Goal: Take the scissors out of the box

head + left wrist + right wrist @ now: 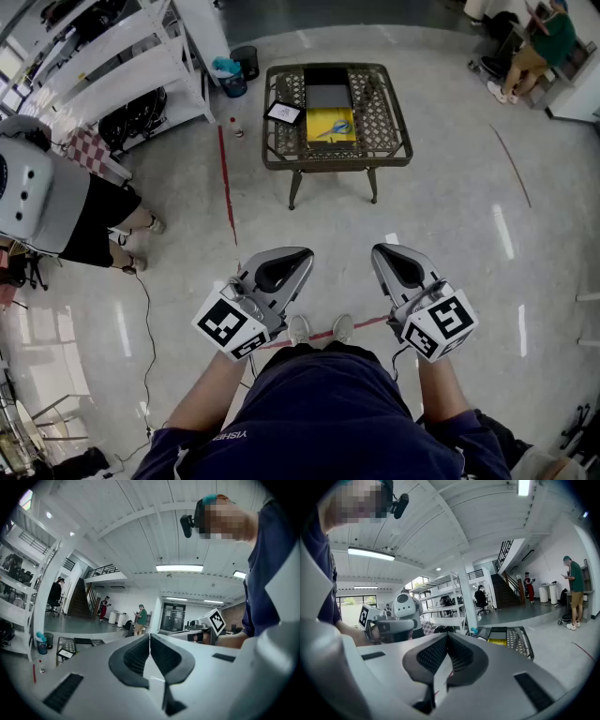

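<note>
Scissors with blue handles [335, 128] lie in a yellow box [321, 119] on a small brown lattice table [386, 127] a few steps ahead on the floor. The same box [497, 641] shows small in the right gripper view. My left gripper [298, 254] and right gripper [383, 250] hover side by side at waist height, far short of the table. Both are shut with nothing between the jaws. In their own views the left gripper [149, 637] and the right gripper [447, 637] show their pads pressed together.
A dark tray [328, 95] and a framed card [284, 112] share the table. White shelving [122, 56] and a bin [231, 77] stand at far left. A person [103, 220] stands at left, another sits at far right [539, 45]. Red tape [226, 183] runs along the floor.
</note>
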`<state>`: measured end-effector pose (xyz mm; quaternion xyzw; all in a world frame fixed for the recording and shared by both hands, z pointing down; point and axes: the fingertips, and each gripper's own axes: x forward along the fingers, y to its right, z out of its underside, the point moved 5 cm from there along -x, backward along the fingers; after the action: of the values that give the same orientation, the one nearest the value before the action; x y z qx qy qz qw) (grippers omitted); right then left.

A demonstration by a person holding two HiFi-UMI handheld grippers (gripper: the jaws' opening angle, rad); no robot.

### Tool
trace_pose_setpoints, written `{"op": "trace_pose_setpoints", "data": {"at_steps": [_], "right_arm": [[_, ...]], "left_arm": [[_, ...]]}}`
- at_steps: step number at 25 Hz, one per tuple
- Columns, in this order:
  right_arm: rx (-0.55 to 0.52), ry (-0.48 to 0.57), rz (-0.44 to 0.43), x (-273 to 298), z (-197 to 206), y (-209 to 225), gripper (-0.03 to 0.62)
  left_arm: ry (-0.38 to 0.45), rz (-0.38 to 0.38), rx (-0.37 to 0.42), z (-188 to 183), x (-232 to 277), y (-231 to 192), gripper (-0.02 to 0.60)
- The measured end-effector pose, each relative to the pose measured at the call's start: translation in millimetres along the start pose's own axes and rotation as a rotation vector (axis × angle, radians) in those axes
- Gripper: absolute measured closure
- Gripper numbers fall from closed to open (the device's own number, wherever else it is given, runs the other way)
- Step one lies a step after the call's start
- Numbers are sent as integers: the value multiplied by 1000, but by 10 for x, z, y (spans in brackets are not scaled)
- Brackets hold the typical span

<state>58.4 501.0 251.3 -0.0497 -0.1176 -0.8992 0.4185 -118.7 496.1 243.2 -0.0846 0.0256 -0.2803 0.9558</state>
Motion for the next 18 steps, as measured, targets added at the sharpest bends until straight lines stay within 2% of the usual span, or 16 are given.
{"op": "trace_pose_setpoints", "data": {"at_steps": [8, 18], "right_arm": [[25, 3, -3, -5, 29, 80, 576], [57, -11, -18, -121, 139, 384, 576]], "left_arm": [[-14, -3, -8, 39, 70, 8, 555], [-36, -33, -11, 134, 318, 93, 555]]}}
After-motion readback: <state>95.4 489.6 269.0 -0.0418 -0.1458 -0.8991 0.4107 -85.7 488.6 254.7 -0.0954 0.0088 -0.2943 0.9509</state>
